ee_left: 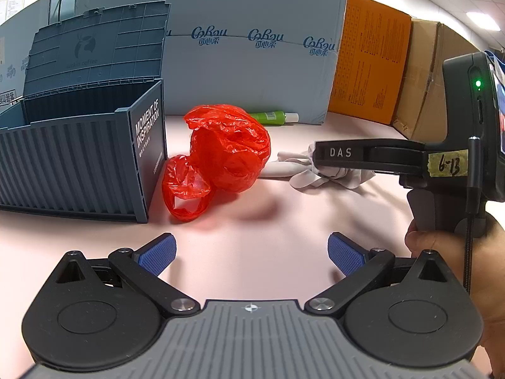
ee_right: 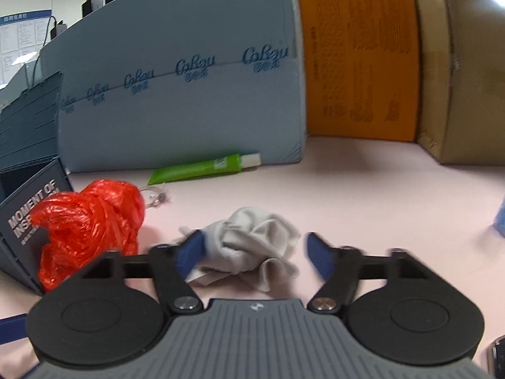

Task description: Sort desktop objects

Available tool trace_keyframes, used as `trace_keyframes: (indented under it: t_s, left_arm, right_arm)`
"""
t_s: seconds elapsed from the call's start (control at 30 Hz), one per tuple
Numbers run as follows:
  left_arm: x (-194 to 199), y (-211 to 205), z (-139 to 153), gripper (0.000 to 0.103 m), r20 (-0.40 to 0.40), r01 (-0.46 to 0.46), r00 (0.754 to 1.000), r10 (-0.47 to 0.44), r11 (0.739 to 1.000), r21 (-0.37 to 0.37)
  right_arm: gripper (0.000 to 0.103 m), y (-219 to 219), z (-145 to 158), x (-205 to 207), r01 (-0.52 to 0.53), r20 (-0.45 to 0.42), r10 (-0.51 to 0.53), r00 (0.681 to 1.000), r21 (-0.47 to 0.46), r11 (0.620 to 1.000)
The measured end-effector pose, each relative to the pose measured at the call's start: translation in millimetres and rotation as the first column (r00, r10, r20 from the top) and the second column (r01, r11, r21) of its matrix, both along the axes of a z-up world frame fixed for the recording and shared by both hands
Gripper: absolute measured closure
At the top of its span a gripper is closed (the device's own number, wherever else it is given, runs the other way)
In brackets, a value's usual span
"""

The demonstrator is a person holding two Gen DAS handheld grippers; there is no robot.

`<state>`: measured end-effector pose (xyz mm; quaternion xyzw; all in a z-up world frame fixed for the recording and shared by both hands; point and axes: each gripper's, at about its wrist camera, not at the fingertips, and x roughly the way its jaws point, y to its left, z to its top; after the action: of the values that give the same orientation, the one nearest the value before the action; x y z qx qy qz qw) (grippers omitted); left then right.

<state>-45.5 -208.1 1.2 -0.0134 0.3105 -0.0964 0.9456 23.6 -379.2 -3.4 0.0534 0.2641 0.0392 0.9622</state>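
A crumpled pale grey cloth point(ee_right: 252, 237) lies on the pink tabletop, between the blue pads of my right gripper point(ee_right: 254, 254). The left pad touches the cloth and the right pad stands clear of it. In the left wrist view the right gripper point(ee_left: 318, 158) reaches in from the right over the cloth point(ee_left: 293, 170). A red plastic bag point(ee_left: 227, 148) sits beside the open dark blue container box point(ee_left: 72, 164). A green tube point(ee_left: 268, 117) lies at the back. My left gripper point(ee_left: 252, 252) hangs open over bare table.
A light blue carton point(ee_left: 246, 72), an orange box point(ee_left: 366, 63) and a brown cardboard box point(ee_left: 423, 75) wall the back. A small clear ring point(ee_right: 154, 197) lies behind the red bag point(ee_right: 91, 221). A hand point(ee_left: 442, 243) grips the right tool.
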Motion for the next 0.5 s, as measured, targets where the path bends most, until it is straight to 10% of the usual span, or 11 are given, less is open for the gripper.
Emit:
trace_keyframes:
  t_s: [0.17,0.5]
  left_arm:
    - [1.1,-0.5,-1.1,0.000,-0.010,0.005,1.000,-0.005,1.000,0.004]
    - [5.2,-0.5,-1.9,0.000,-0.034,-0.005,0.999,0.005,1.000,-0.001]
  right_arm:
    - [0.072,9.4,-0.6,-1.6,-0.017,0.002,0.017,1.000,-0.037,0.999]
    - [0.074,6.8,-1.9,-7.1,-0.013,-0.013,0.013,1.000,0.003,1.000]
